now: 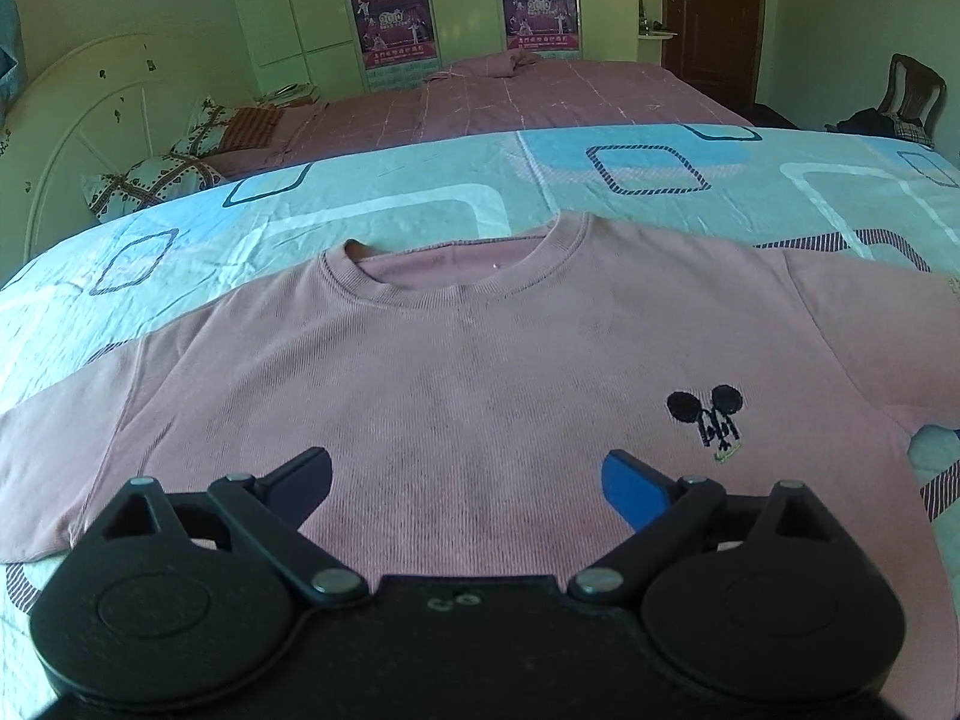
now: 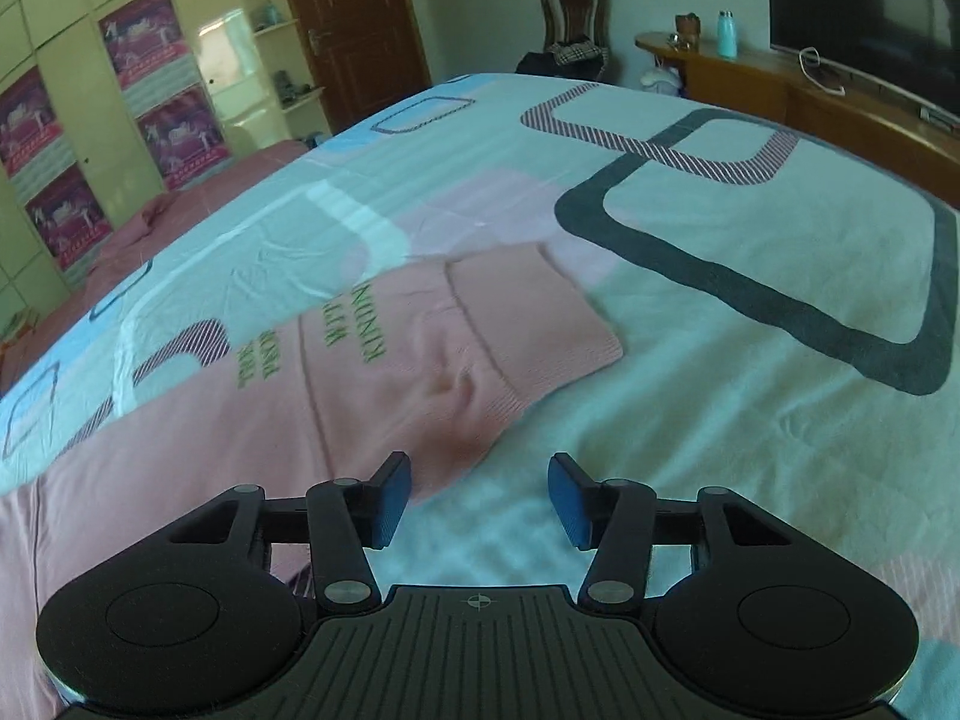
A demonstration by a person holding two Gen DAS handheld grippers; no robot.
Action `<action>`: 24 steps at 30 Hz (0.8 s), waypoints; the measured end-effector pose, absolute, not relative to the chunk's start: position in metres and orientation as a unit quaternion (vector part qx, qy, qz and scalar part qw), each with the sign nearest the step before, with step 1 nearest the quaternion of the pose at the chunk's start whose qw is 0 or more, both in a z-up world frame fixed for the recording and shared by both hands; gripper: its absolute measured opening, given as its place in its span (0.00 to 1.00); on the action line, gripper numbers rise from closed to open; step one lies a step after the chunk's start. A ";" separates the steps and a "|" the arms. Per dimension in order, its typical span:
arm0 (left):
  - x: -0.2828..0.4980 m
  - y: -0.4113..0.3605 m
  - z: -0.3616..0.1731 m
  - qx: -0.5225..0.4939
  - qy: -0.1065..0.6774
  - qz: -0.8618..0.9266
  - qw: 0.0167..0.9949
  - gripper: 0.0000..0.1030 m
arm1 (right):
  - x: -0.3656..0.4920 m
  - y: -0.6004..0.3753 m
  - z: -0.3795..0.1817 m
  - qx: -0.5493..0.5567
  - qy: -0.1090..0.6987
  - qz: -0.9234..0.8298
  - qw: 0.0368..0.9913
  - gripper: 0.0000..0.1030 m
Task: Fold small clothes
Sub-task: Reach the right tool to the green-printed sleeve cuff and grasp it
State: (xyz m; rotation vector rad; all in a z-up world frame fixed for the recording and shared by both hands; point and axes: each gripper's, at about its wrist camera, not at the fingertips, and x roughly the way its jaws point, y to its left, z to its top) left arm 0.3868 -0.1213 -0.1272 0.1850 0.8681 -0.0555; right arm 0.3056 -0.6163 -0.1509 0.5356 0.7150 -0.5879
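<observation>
A pink sweatshirt (image 1: 456, 372) lies flat and face up on the bed, its neckline (image 1: 456, 273) towards the far side and a small black mouse-ear emblem (image 1: 708, 417) on the chest. My left gripper (image 1: 467, 480) hovers over the chest with its jaws wide and nothing between them. In the right wrist view the sweatshirt's sleeve (image 2: 444, 348) with green lettering stretches out to a ribbed cuff (image 2: 540, 312). My right gripper (image 2: 480, 501) is partly open just past the sleeve's near edge, over the bedsheet, holding nothing.
The bedsheet (image 2: 750, 252) is pale turquoise with rounded-square patterns. A second bed with a pink cover (image 1: 540, 96) stands behind. A wardrobe with posters (image 1: 396, 18), a brown door (image 1: 711, 18), a chair (image 2: 573, 18), and a wooden TV bench (image 2: 780, 84) line the room.
</observation>
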 end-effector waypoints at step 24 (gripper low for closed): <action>0.405 -0.075 -0.119 0.031 0.444 -0.022 0.895 0.85 | 0.365 -0.475 -0.075 0.156 0.248 -0.103 0.950 0.09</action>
